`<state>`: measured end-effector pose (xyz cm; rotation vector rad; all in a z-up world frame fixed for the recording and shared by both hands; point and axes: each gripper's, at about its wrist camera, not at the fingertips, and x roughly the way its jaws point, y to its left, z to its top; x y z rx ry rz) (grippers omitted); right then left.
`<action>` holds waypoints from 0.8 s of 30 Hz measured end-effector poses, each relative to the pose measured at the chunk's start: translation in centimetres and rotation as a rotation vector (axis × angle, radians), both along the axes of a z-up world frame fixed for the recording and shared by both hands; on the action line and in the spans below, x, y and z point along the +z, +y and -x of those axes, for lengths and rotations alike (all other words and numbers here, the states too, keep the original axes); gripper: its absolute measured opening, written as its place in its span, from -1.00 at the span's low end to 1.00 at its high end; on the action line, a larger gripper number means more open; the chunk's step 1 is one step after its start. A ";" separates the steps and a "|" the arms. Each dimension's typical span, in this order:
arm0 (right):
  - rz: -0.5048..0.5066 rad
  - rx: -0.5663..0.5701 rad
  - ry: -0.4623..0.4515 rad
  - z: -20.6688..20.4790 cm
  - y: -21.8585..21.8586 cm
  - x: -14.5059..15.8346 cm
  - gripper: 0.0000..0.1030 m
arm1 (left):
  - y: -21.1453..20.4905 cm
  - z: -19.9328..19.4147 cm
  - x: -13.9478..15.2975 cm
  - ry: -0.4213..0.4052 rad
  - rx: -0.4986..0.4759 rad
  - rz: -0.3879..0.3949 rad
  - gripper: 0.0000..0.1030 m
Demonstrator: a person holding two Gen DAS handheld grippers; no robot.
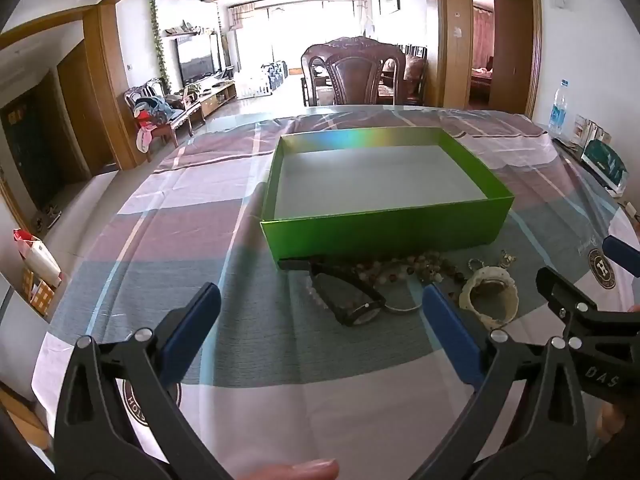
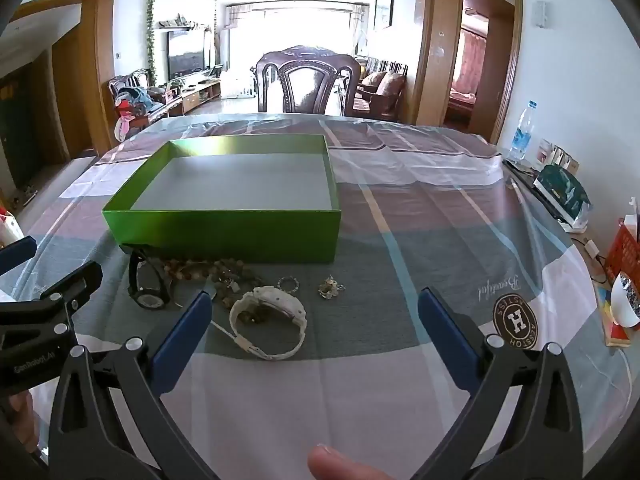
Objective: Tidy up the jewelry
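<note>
An open green box [image 1: 384, 224] [image 2: 224, 232] with a grey inside holds nothing and sits on the checked tablecloth. Against its near wall lie a black watch [image 1: 352, 304] [image 2: 148, 284], a string of brown and white beads [image 1: 404, 270] [image 2: 208, 270], a white watch [image 1: 490, 298] [image 2: 272, 320], a small ring [image 2: 288, 283] and a metal trinket [image 2: 330, 289]. My left gripper [image 1: 320, 300] is open, hovering just short of the black watch. Open too, my right gripper [image 2: 314, 306] has the white watch lying on the cloth ahead between its fingers, untouched.
A carved wooden chair [image 1: 354, 76] stands at the table's far side. At the right edge are a water bottle [image 2: 522, 130], a dark green packet [image 2: 564, 194], a red basket [image 2: 624, 248] and a white bowl [image 2: 624, 300]. A fingertip [image 2: 340, 464] shows at the bottom.
</note>
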<state>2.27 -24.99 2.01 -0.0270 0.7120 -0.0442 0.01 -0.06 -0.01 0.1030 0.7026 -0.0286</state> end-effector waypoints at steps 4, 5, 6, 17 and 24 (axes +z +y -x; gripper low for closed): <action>-0.002 0.000 0.005 -0.1 0.3 -0.1 0.95 | 0.0 -0.1 -0.1 0.000 0.003 0.000 0.94; -0.003 0.000 0.005 -0.1 0.3 -0.1 0.95 | 0.0 0.0 0.0 -0.002 0.001 0.000 0.94; -0.003 -0.001 0.005 -0.2 0.4 -0.2 0.95 | 0.0 0.0 0.0 -0.001 0.001 0.001 0.94; -0.003 0.005 0.003 -0.2 0.2 -0.1 0.95 | 0.0 -0.3 -0.1 -0.002 0.000 0.003 0.94; -0.004 0.004 0.006 -0.3 0.5 -0.3 0.95 | 0.0 0.0 0.0 -0.009 0.001 0.000 0.94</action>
